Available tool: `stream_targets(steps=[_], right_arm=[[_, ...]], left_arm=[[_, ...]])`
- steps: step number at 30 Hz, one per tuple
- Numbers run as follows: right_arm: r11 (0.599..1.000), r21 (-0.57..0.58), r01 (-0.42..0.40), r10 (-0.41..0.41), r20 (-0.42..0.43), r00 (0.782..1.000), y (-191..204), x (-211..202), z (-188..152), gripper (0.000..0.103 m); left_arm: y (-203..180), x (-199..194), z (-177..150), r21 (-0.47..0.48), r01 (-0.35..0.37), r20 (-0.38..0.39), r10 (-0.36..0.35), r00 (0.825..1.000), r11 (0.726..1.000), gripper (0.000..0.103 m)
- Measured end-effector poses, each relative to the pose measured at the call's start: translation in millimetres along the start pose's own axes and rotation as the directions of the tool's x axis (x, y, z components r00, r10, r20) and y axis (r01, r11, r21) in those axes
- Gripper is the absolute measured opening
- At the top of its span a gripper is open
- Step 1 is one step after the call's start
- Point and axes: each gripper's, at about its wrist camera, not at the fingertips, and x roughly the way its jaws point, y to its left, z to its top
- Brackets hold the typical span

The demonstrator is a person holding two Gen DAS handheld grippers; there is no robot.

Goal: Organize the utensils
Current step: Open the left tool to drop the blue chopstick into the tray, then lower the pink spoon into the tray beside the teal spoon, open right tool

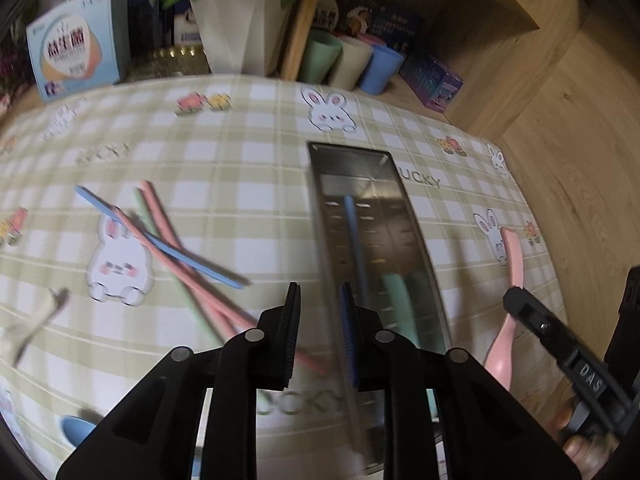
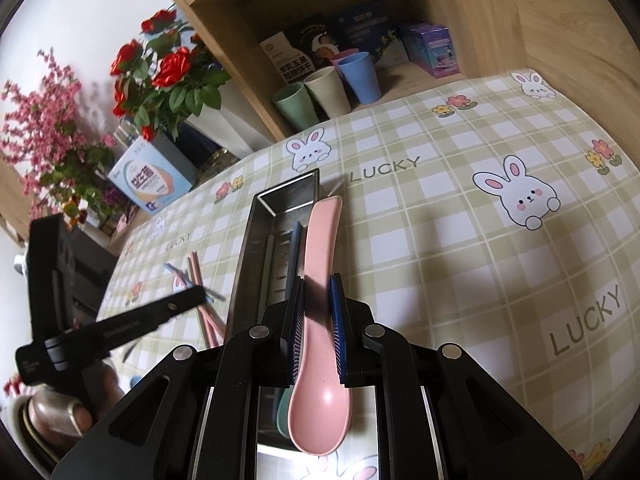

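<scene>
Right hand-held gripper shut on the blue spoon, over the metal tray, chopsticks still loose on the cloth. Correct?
One thing is wrong: the spoon is pink, not blue. The right wrist view shows the right hand-held gripper shut on its handle, above the metal tray. The chopsticks do lie loose on the cloth.

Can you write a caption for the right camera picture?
Right gripper holds a pink spoon beside the metal tray.

I'm working in a home: a table under a bunny-print checked cloth (image 2: 460, 216), pastel cups (image 2: 320, 92) in a wooden shelf unit (image 2: 500, 12), red flowers in a white pot (image 2: 168, 76), and snack boxes (image 2: 152, 180) behind.
</scene>
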Motion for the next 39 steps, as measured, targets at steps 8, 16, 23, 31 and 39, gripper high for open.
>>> stream_targets(steps=[8, 16, 23, 31, 39], right_arm=[[0.996, -0.093, 0.007, -0.012, -0.056, 0.998, 20.2, 17.7, -4.6, 0.013], [0.988, -0.153, 0.018, -0.033, -0.096, 0.995, 40.2, 36.1, -9.7, 0.013], [0.976, -0.214, 0.047, -0.075, -0.124, 0.989, 51.9, 49.5, -16.1, 0.013], [0.971, -0.229, 0.074, -0.110, -0.148, 0.983, 53.4, 59.1, -22.5, 0.013], [0.969, -0.227, 0.100, -0.138, -0.159, 0.978, 51.6, 63.7, -22.2, 0.013]], left_arm=[[38.8, -23.5, -7.2, 0.019, -0.073, 0.055, 0.072, 0.996, 0.997, 0.033], [74.5, -39.7, -15.3, -0.017, -0.121, 0.085, 0.122, 0.989, 0.993, 0.073], [87.6, -49.2, -26.1, 0.004, -0.201, 0.109, 0.199, 0.974, 0.980, 0.090], [104.3, -48.0, -33.6, -0.034, -0.210, 0.089, 0.213, 0.973, 0.977, 0.091], [104.5, -48.1, -35.1, -0.037, -0.195, 0.087, 0.197, 0.976, 0.980, 0.091]])
